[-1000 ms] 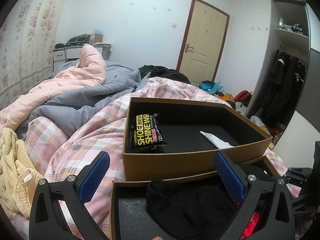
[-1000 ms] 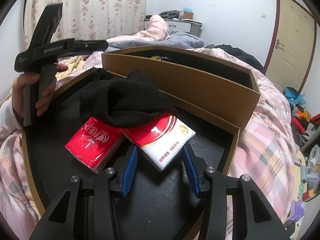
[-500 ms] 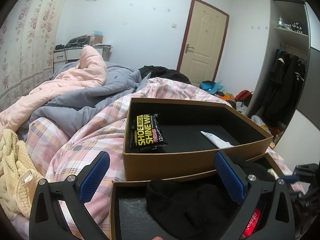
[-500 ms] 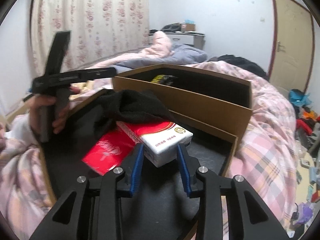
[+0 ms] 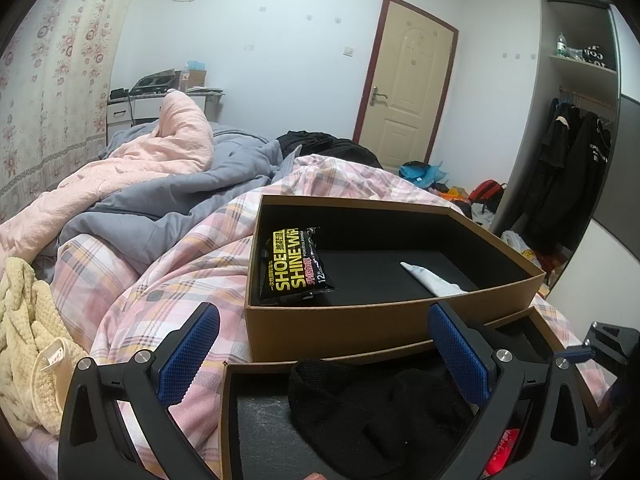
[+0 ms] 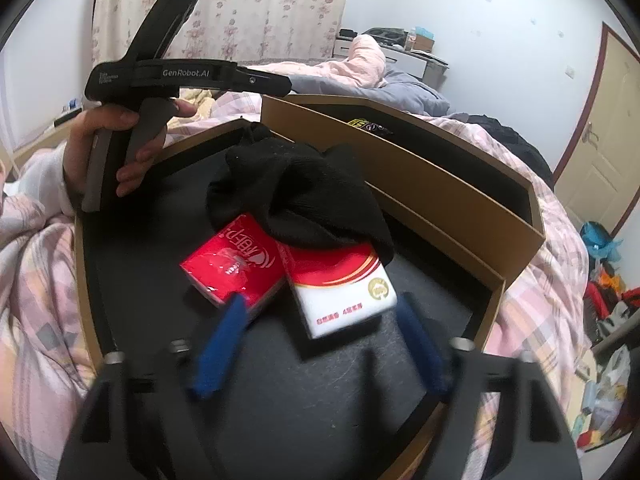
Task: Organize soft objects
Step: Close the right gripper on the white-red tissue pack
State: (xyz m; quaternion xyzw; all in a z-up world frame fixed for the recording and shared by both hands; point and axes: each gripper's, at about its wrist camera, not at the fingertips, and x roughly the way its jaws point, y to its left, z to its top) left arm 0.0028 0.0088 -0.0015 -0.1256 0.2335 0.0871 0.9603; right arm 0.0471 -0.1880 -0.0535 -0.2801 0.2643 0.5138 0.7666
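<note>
Right wrist view shows the right tool (image 6: 320, 344) blurred, its blue pads spread apart; its jaws have just been opening and it grips nothing. The white-and-red tissue pack (image 6: 344, 288) lies just beyond and between the pads, touching neither, flat on the black floor of the near cardboard box (image 6: 496, 304). Its wrapper is white at the near end with red print and a gold emblem, and red with a curved gold stripe at the far end. Pressed against its left side lies a red tissue pack (image 6: 234, 266), glossy, with white lettering; the left pad overlaps its near corner in the picture, and whether it touches cannot be told. A black knitted garment (image 6: 304, 192), limp and bunched, is draped over the far ends of both packs.

Behind this box, touching it, stands a second, taller cardboard box (image 5: 360, 332) with a black lining. In the left wrist view it holds a black shoe-shine wipes packet (image 5: 294, 266) with yellow letters, propped against the left wall, and a white tube (image 5: 430, 280) lying on the floor towards the right.

The left tool (image 5: 322, 352) hovers over the near box's left end with jaws wide and empty; a hand (image 6: 108, 148) holds its grip. Both boxes rest on a bed with a pink plaid quilt (image 5: 168, 276); a cream waffle towel (image 5: 24, 336) lies at its left.
</note>
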